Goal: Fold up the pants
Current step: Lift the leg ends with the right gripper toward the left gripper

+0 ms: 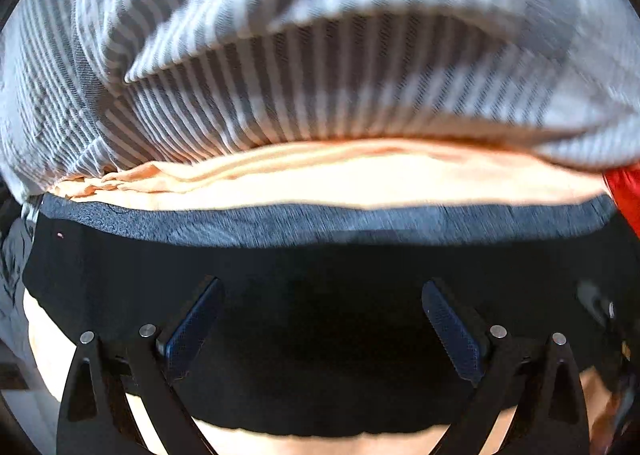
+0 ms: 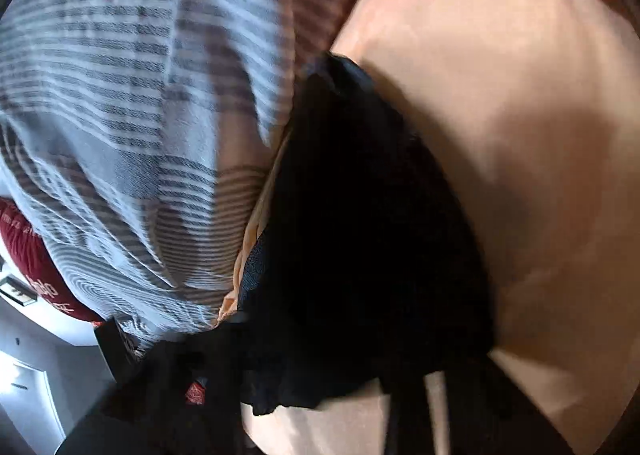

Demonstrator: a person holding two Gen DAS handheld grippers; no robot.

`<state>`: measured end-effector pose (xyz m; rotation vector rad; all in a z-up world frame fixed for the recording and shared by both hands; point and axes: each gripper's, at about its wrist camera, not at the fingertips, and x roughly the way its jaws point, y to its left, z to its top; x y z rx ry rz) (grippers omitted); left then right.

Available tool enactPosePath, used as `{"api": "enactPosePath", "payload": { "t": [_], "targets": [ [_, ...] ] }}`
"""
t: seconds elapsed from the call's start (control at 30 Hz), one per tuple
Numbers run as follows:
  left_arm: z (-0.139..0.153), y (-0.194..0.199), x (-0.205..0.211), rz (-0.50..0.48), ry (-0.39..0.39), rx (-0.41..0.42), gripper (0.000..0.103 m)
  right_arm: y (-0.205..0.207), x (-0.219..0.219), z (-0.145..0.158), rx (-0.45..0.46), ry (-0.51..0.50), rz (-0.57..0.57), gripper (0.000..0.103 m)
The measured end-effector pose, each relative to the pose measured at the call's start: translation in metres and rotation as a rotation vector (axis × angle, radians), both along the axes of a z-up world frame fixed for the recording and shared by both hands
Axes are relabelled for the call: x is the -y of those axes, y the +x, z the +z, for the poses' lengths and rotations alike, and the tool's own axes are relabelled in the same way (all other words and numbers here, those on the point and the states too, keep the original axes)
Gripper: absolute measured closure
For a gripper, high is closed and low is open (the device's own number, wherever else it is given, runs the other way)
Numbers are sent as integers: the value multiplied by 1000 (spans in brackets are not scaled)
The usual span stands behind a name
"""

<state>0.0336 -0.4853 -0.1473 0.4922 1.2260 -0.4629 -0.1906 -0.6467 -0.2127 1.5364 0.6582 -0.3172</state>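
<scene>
The black pants [image 1: 320,275] lie folded in a wide band across a peach sheet [image 1: 320,183], directly under my left gripper [image 1: 322,319]. Its two blue-padded fingers [image 1: 196,319] stand wide apart above the fabric and hold nothing. In the right wrist view the pants [image 2: 360,255] fill the middle as a dark bunched mass on the sheet [image 2: 520,115]. The right gripper's fingers are lost in blur and dark cloth near the bottom edge, so its state is unclear.
A grey-and-white striped blanket [image 1: 320,55] is heaped just beyond the pants, also at left in the right wrist view [image 2: 120,115]. Something red [image 1: 628,191] lies at the right edge. A dark red cushion [image 2: 36,275] and a pale floor [image 2: 32,395] show lower left.
</scene>
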Motion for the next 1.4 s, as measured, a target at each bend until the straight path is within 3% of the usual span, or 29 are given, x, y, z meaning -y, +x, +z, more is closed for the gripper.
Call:
{"api": "enactPosePath", "payload": {
  "t": [0.17,0.33,0.4,0.5,0.73,1.0,1.17,1.4],
  "targets": [
    [-15,7,10,4,-17,-4,3,7,-4,16,41,-26,27,89],
    [-52,4,22,-64,57,33,0,19,-11,38,81,-64,56,89],
    [-50,2,21,-95,45,67,0,27,-18,51,79,-100,73,89],
    [-40,6,15,-116,49,34,0,40,-28,72,71,-155,98,89],
    [-15,23,-47,-111,5,-15,0,90,-72,131,-49,-386,227,89],
    [5,76,-150,-1,-47,-94,0,176,-171,178,-183,-696,379,89],
    [11,108,-211,50,-51,-94,0,246,-245,166,-270,-832,513,89],
    [-1,153,-290,113,-42,-93,0,328,-350,88,-499,-944,698,88]
  ]
}}
